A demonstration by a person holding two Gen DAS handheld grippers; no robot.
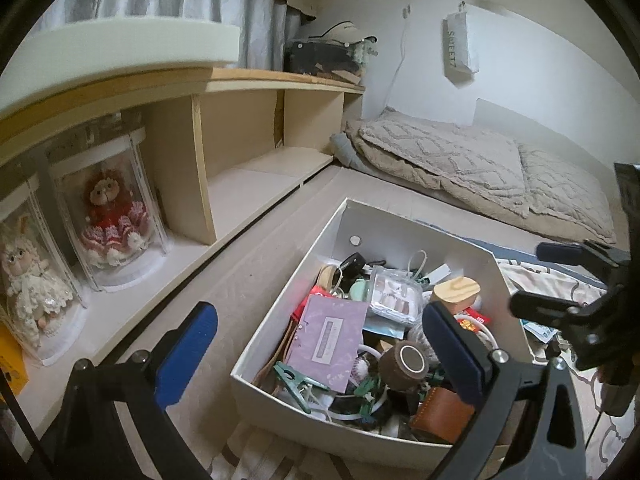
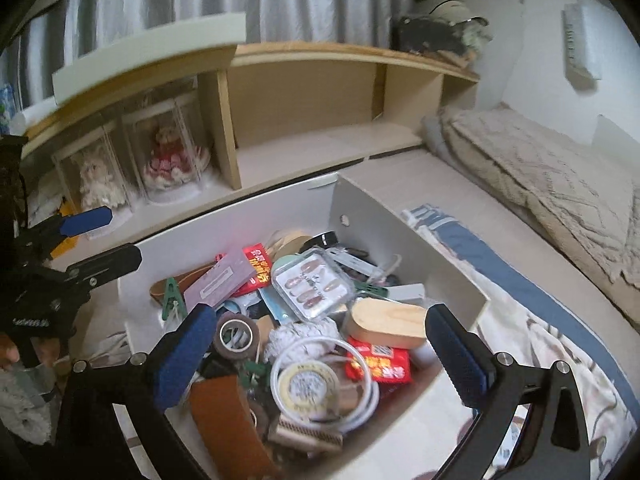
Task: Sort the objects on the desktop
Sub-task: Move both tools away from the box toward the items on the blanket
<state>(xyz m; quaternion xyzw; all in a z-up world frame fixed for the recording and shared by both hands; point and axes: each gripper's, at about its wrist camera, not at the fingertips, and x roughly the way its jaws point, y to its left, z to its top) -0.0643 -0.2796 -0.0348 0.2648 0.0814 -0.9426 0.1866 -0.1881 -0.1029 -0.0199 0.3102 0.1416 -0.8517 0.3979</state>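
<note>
Here the white box (image 2: 432, 248) of clutter sits on the bed beside a beige quilt (image 1: 480, 160), and both claws hang over it with jaws spread wide, holding nothing. The left claw (image 1: 320, 356) straddles the box's near-left rim, above a purple card (image 1: 330, 344) and a brown tape roll (image 1: 404, 362). The right claw (image 2: 320, 356) frames a coiled white cable (image 2: 324, 384), a red packet (image 2: 380, 364) and a wooden oval lid (image 2: 386, 322). A clear case of press-on nails (image 2: 312, 286) lies mid-heap. Two boxed dolls (image 1: 112, 220) stand on the shelf behind
</note>
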